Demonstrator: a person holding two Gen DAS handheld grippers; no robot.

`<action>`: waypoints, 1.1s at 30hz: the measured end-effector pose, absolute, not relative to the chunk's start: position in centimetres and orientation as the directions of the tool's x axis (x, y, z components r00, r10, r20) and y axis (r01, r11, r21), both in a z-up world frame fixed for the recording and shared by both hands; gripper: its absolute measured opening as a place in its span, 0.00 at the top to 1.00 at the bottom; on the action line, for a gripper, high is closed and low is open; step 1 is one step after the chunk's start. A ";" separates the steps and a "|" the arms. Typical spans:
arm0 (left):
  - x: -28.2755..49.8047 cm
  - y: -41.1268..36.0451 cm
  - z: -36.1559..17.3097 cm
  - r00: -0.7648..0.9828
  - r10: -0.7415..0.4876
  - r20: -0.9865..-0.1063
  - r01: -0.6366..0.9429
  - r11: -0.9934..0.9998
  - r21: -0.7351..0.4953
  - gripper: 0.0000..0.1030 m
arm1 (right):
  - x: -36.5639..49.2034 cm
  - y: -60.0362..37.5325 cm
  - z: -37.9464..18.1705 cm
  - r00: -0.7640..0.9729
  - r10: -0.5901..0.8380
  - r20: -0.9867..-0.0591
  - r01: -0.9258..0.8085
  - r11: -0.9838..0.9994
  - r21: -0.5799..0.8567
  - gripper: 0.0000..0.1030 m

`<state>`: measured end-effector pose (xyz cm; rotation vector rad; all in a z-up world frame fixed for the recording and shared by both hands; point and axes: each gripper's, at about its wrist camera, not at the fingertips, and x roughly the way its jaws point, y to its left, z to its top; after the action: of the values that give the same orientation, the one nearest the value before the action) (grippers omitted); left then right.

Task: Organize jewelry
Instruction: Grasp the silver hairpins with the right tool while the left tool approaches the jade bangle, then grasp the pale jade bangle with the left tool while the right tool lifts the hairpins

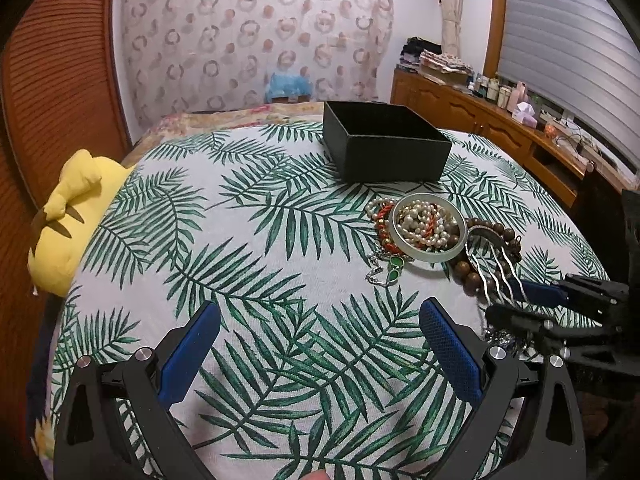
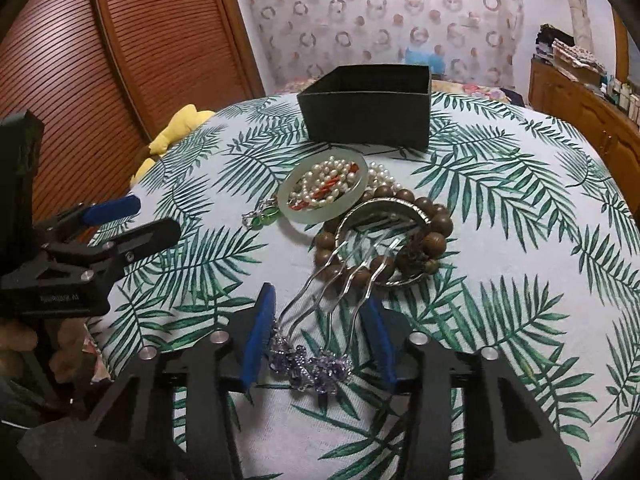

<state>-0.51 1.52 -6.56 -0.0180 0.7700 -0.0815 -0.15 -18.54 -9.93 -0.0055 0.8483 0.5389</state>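
A pile of jewelry lies on the leaf-print cloth (image 1: 256,216): a pale jade bangle (image 1: 430,227) (image 2: 326,189) around pearl and red strands, a wooden bead bracelet (image 2: 384,236), a green-stone chain (image 1: 394,268), and a silver hair comb (image 2: 320,308) with purple crystals. An open black box (image 1: 384,142) (image 2: 368,106) stands behind the pile. My right gripper (image 2: 320,332) straddles the comb's crystal end, its blue pads close to it on both sides; it also shows in the left wrist view (image 1: 536,300). My left gripper (image 1: 320,344) is open and empty, left of the pile.
A yellow plush toy (image 1: 68,216) lies at the cloth's left edge. A wooden slatted door (image 2: 120,60) stands at the left. A wooden sideboard (image 1: 500,128) with bottles runs along the right. A patterned curtain (image 1: 256,36) hangs behind.
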 end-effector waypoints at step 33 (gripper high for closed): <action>8.1 -5.4 -7.5 0.602 -0.309 -0.736 0.335 0.935 -0.119 0.17 | 2.2 -22.7 -4.3 0.635 0.513 -0.577 -0.534 0.832 0.152 0.98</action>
<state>8.10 -5.38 -7.48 0.0320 0.8460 -0.3729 2.20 -22.66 -4.26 -0.0338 0.6490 0.5982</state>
